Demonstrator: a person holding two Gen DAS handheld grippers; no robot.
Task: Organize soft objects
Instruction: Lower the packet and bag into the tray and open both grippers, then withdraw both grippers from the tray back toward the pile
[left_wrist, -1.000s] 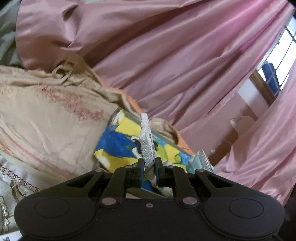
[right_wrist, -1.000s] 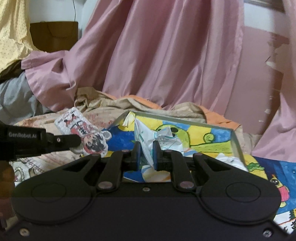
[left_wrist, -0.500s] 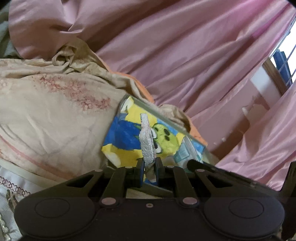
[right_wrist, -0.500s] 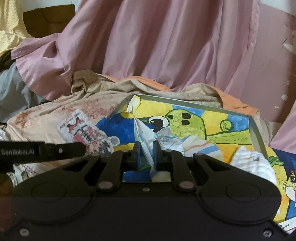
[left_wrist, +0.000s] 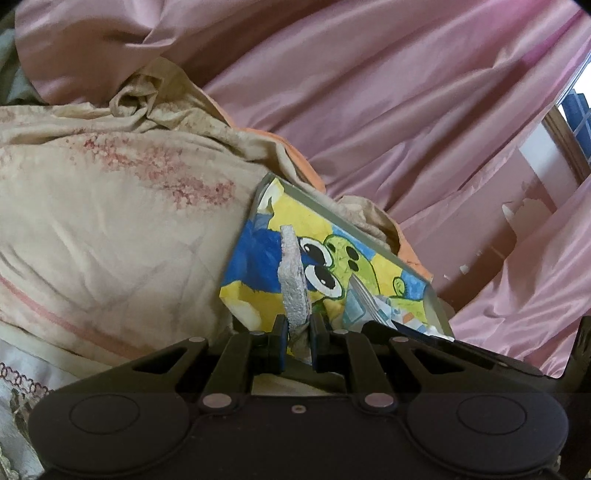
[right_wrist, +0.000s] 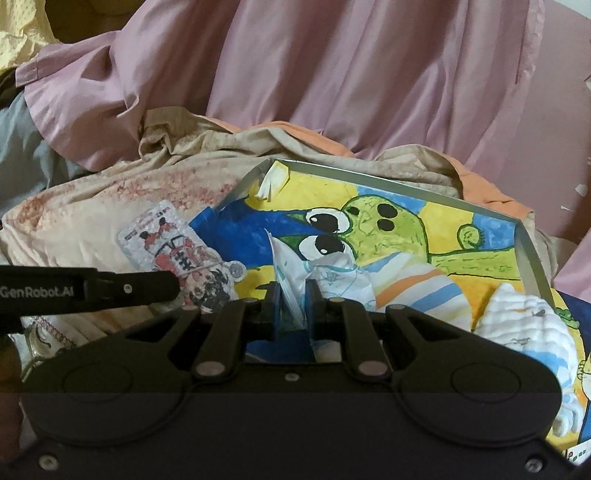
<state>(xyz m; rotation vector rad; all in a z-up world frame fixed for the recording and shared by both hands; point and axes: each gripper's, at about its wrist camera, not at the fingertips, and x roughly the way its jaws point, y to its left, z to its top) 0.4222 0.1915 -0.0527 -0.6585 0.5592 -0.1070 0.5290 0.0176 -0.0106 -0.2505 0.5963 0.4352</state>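
My left gripper (left_wrist: 296, 326) is shut on a flat silvery cartoon-printed pouch (left_wrist: 293, 284), seen edge-on here; its face shows in the right wrist view (right_wrist: 173, 254), held just left of the tray. The shallow tray (right_wrist: 528, 254) has a yellow, blue and green cartoon bottom and lies on the bedding. My right gripper (right_wrist: 290, 306) is shut on a white printed cloth (right_wrist: 295, 280) over the tray's near part. A striped cloth (right_wrist: 413, 284) and a white quilted cloth (right_wrist: 524, 325) lie in the tray.
Beige bedding (left_wrist: 110, 221) with a pink pattern lies to the left. Pink curtains (right_wrist: 332, 74) hang behind the tray. An orange cloth (right_wrist: 476, 184) edges the tray's far side. A window (left_wrist: 576, 107) is at the upper right in the left wrist view.
Both grippers have moved closer to the tray and lower, each still holding its item. The tray now fills more of both views.
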